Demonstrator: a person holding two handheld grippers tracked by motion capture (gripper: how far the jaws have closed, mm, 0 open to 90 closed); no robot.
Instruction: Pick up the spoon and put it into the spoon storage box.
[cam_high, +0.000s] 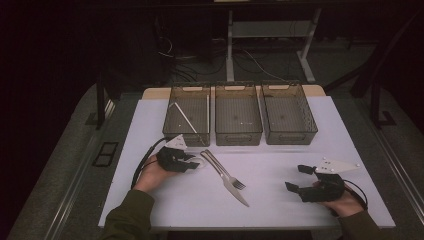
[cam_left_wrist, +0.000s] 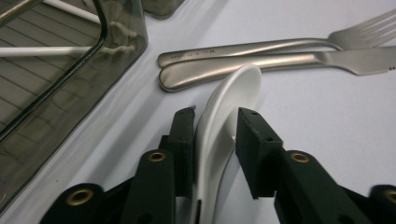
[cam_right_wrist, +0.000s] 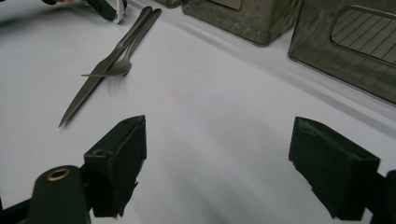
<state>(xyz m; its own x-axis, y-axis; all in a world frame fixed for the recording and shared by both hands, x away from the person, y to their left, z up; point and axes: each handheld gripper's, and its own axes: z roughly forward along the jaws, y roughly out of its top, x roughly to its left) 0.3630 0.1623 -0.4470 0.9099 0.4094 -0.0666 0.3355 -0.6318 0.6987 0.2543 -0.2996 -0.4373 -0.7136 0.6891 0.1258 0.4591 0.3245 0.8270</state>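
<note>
A white spoon (cam_left_wrist: 229, 102) stands on its edge on the white table, and my left gripper (cam_left_wrist: 215, 116) is shut on its bowl, one black pad on each side. From the high view this gripper (cam_high: 192, 164) lies at the table's left, just in front of the left bin (cam_high: 187, 132). A metal fork (cam_left_wrist: 243, 49) and knife (cam_left_wrist: 280, 65) lie side by side just beyond the spoon's tip. My right gripper (cam_right_wrist: 219, 140) stands open over bare table, nothing between its jaws; it rests at the front right (cam_high: 296, 178).
Three smoky plastic bins stand in a row at the back: the left bin holds thin white sticks (cam_high: 182, 116), then come the middle bin (cam_high: 238, 132) and the right bin (cam_high: 288, 135). Fork (cam_high: 220, 169) and knife (cam_high: 235, 189) lie mid-table.
</note>
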